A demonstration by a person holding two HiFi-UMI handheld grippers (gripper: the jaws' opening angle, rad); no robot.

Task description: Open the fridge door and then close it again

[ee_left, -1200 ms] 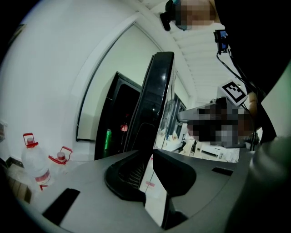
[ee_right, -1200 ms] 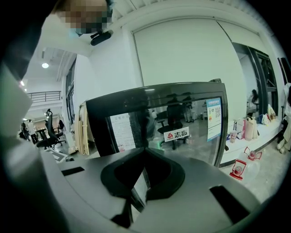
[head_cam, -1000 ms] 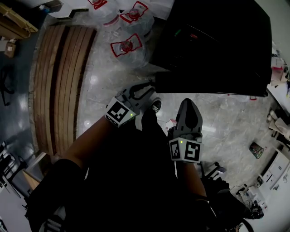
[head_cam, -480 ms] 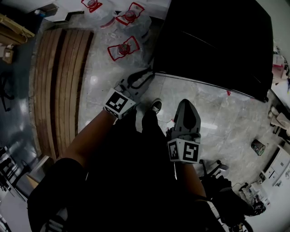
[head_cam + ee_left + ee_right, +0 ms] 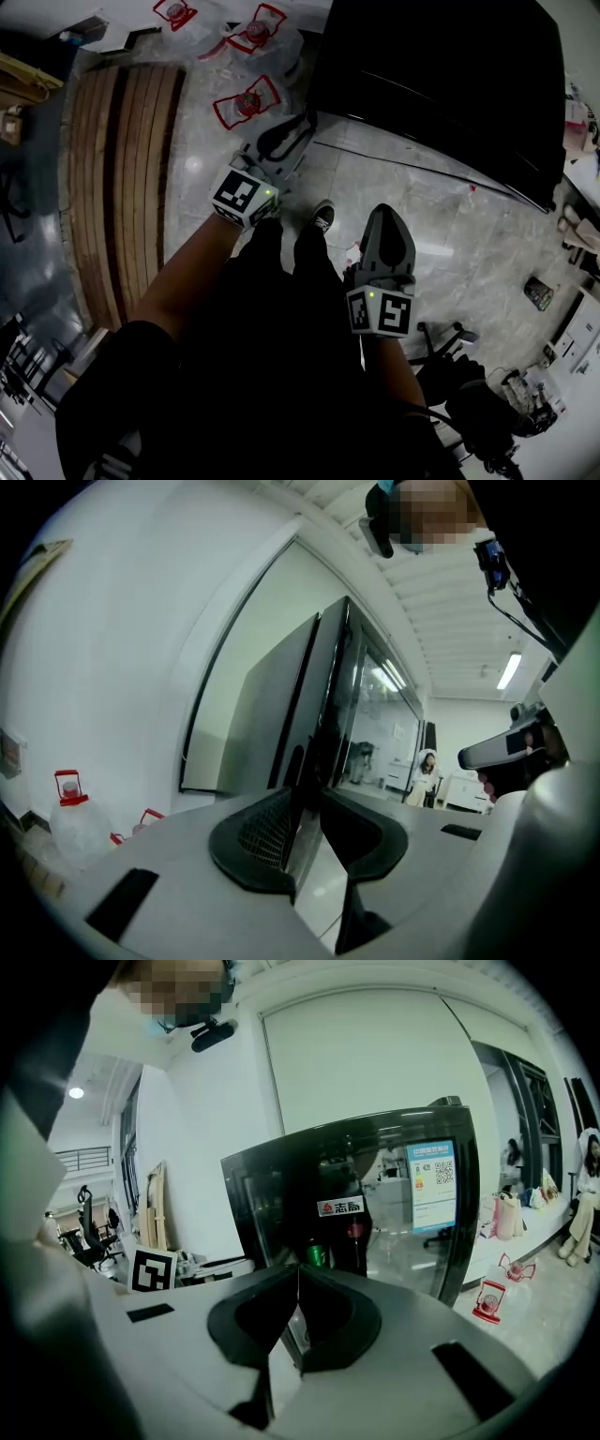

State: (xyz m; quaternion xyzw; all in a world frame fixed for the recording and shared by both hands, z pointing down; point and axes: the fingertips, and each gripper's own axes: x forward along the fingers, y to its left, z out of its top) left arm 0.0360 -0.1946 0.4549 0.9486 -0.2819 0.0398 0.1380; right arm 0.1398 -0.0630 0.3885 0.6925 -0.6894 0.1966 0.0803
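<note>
The left claw [image 5: 283,141] has travelled since a second ago. Back then it hung over the floor [image 5: 422,244] close to our shoe [image 5: 322,218]; now it sits up beside the near left corner of the fridge [image 5: 441,84]. The fridge itself has changed too. Earlier the door stood out from the cabinet as a separate dark slab, and now the black top reads as one block, so the door looks closed. The right claw [image 5: 389,223] has barely shifted and hangs well short of the fridge front, over the floor.

In the left gripper view, the left claw [image 5: 307,803] has its jaws a narrow gap apart and opening. The tall front edge of the fridge [image 5: 319,696] stands straight ahead in line with that gap, with the pads pressing on nothing. We can't tell whether the edge reaches in between them.

In the right gripper view, the right claw [image 5: 298,1274] has its tips meeting and is empty.

Ahead of the right claw, the fridge [image 5: 375,1204] is tall and black with a glossy glass door. It carries a blue label and a small red-and-white sticker, and a green can shows behind the glass. A water jug [image 5: 494,1293] stands right of it.
</note>
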